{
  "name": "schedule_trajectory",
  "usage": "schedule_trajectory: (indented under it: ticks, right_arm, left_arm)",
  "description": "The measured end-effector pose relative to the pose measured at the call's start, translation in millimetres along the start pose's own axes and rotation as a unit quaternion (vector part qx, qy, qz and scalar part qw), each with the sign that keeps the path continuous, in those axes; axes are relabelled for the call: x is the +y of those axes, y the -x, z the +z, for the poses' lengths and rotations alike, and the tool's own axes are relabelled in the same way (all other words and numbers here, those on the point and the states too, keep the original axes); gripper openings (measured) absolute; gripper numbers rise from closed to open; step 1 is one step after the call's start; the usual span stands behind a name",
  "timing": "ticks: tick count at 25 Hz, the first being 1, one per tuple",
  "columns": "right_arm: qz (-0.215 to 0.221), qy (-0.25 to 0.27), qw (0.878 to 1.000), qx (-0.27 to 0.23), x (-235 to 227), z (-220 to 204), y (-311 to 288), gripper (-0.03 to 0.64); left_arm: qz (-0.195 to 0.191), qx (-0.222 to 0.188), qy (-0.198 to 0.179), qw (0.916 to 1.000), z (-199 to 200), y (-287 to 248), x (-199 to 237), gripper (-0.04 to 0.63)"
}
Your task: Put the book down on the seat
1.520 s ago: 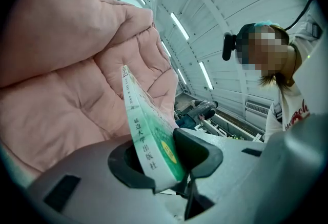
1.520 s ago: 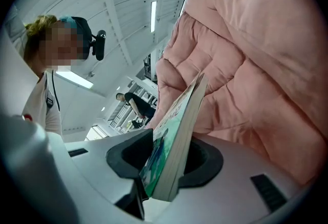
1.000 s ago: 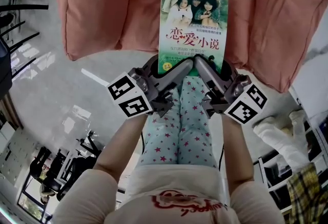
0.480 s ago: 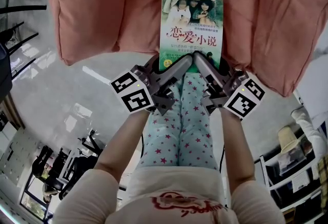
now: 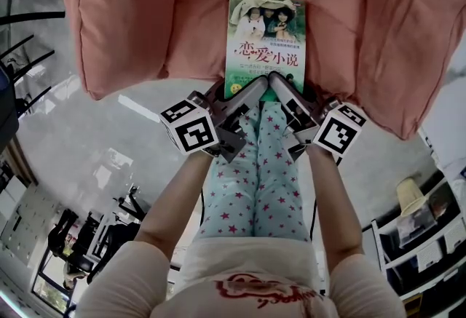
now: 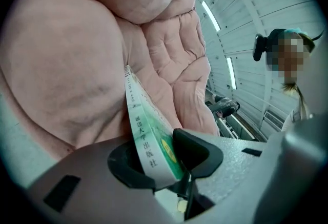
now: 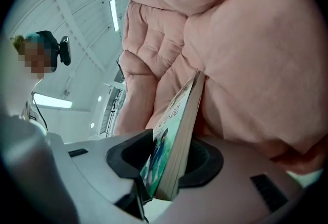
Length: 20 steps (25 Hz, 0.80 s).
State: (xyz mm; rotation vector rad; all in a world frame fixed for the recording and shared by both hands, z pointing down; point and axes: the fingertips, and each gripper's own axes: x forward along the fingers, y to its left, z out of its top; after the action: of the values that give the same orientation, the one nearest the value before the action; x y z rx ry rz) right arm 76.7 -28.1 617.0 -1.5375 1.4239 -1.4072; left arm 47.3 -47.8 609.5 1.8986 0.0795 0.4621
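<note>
- I have left gripper (image 5: 247,89) and right gripper (image 5: 282,85) both clamped on book (image 5: 266,40), near edge.
- If released here, near end looks past seat (image 5: 124,18); may slide off.

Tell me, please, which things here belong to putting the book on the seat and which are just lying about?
In the job: book, left gripper, right gripper (both shut on it), pink seat.
Lying about: shelving unit, dark equipment on the floor.
</note>
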Motion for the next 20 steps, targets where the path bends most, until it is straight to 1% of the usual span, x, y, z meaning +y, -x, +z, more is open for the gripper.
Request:
schedule_trajectory:
  ticks: [4, 7, 9, 11, 13, 16, 18, 20]
  right_arm:
    - [-0.004, 0.006, 1.000, 0.005, -4, -2, 0, 0.144]
    - [-0.006, 0.011, 1.000, -0.001, -5, -1, 1, 0.144]
    - [-0.015, 0.012, 1.000, 0.003, -7, -3, 0, 0.146]
    - [-0.030, 0.016, 0.999, 0.012, -12, -5, -3, 0.153]
    - [-0.057, 0.030, 0.998, 0.021, -16, -7, -4, 0.163]
    - [-0.097, 0.047, 0.994, 0.033, -27, -11, 0, 0.203]
    - [-0.120, 0.056, 0.990, 0.039, -34, -15, 2, 0.248]
    - [-0.143, 0.069, 0.986, 0.045, -36, -18, 2, 0.272]
  left_arm:
    - [0.009, 0.005, 0.006, 0.9999, -2, -2, 4, 0.118]
    - [0.011, 0.018, 0.005, 0.9998, -4, -2, 5, 0.118]
    - [0.009, 0.028, 0.007, 0.9995, -5, -3, 7, 0.118]
    - [0.016, 0.035, 0.007, 0.9992, -5, -2, 13, 0.120]
    - [0.040, 0.046, -0.007, 0.9981, -5, -1, 18, 0.130]
    - [0.084, 0.063, -0.042, 0.9936, -10, 0, 27, 0.173]
    - [0.105, 0.065, -0.056, 0.9907, -14, 3, 34, 0.198]
    - [0.125, 0.068, -0.066, 0.9876, -16, 7, 40, 0.204]
